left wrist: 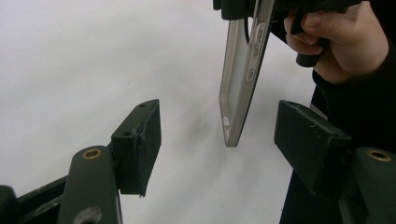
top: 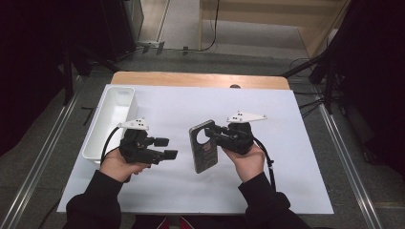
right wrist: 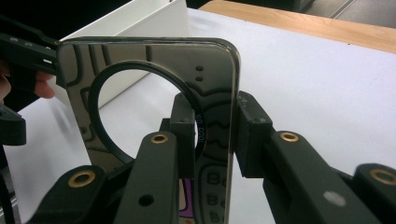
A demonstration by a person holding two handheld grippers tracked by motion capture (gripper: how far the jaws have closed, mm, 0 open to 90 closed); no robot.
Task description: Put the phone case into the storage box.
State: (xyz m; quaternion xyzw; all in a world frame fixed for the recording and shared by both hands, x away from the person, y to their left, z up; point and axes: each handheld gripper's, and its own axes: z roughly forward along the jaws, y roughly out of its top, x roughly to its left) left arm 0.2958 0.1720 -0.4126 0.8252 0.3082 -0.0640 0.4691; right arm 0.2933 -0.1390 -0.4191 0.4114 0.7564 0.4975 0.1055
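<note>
A smoky translucent phone case (top: 203, 145) with a ring on its back and a printed pattern is held up on edge over the white sheet. My right gripper (top: 210, 136) is shut on its long edge; in the right gripper view the pads (right wrist: 184, 126) pinch the case (right wrist: 215, 70). My left gripper (top: 167, 148) is open just left of the case. In the left gripper view the case's lower corner (left wrist: 233, 121) hangs between the spread jaws of the left gripper (left wrist: 219, 140), touching neither pad. The person's right hand (left wrist: 341, 42) is behind it.
A long white bin (top: 112, 119) stands along the left edge of the white sheet (top: 286, 157), which covers a wooden table (top: 200, 78). The bin (right wrist: 140, 23) is beyond the case in the right gripper view. Dark stands and cables flank the table.
</note>
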